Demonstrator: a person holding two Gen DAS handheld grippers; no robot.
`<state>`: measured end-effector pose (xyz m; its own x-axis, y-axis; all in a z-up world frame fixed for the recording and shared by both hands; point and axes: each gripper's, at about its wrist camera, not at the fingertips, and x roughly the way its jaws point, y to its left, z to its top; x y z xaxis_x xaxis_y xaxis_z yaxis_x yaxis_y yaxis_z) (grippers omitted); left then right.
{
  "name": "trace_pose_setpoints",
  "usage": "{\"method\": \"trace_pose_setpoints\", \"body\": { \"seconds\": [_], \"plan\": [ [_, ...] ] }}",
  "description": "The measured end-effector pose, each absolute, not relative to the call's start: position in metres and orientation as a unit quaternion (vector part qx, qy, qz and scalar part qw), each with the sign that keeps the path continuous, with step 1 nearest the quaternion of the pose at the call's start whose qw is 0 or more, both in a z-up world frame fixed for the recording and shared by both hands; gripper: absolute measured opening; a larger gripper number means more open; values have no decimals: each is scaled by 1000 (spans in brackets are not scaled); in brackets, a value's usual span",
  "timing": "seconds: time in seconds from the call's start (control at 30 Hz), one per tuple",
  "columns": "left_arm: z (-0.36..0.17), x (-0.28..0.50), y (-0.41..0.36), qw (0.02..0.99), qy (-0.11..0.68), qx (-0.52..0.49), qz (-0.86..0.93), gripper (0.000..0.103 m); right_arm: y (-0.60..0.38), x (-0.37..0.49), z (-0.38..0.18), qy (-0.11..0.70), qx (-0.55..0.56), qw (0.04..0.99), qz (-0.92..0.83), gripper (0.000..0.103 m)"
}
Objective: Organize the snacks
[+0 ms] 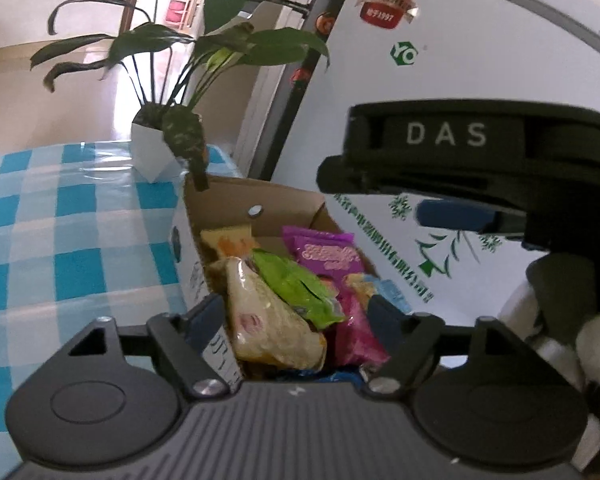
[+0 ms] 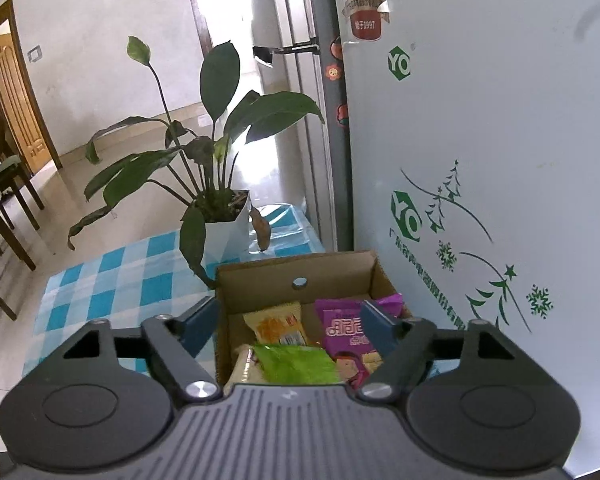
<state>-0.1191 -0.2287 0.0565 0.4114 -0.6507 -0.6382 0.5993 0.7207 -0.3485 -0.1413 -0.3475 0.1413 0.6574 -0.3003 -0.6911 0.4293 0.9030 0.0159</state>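
Now we hover both tongs, the left gripper point(image 1: 296, 316) and the right gripper point(image 2: 290, 322), wide and empty over the box point(image 2: 260, 276); snack packets point(image 2: 296, 362) already inside, little seems left.

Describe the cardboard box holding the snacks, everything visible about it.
The cardboard box is brown corrugated card, open at the top, with a small round hole in its far inner wall and a white printed outer side. It sits upright on the blue checked tablecloth, beside the white fridge and in front of the potted plant. Snack packets in yellow, green, purple and pink fill it.
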Motion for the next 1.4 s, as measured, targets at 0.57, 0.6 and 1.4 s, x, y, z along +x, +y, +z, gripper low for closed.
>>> {"method": "trace_pose_setpoints", "body": {
  "seconds": [0.57, 0.6, 1.4],
  "plan": [
    [75, -134, -201, 859, 436, -8, -268, 91, -336, -157, 151, 375, 63, 906, -185, 100],
    [76, -135, -201, 859, 440, -5, -260, 91, -335, -160, 151, 381, 51, 904, -185, 100],
    [72, -183, -240, 875, 447, 58, -178, 93, -378, -211, 128, 472, -19, 868, -155, 102]
  ]
}}
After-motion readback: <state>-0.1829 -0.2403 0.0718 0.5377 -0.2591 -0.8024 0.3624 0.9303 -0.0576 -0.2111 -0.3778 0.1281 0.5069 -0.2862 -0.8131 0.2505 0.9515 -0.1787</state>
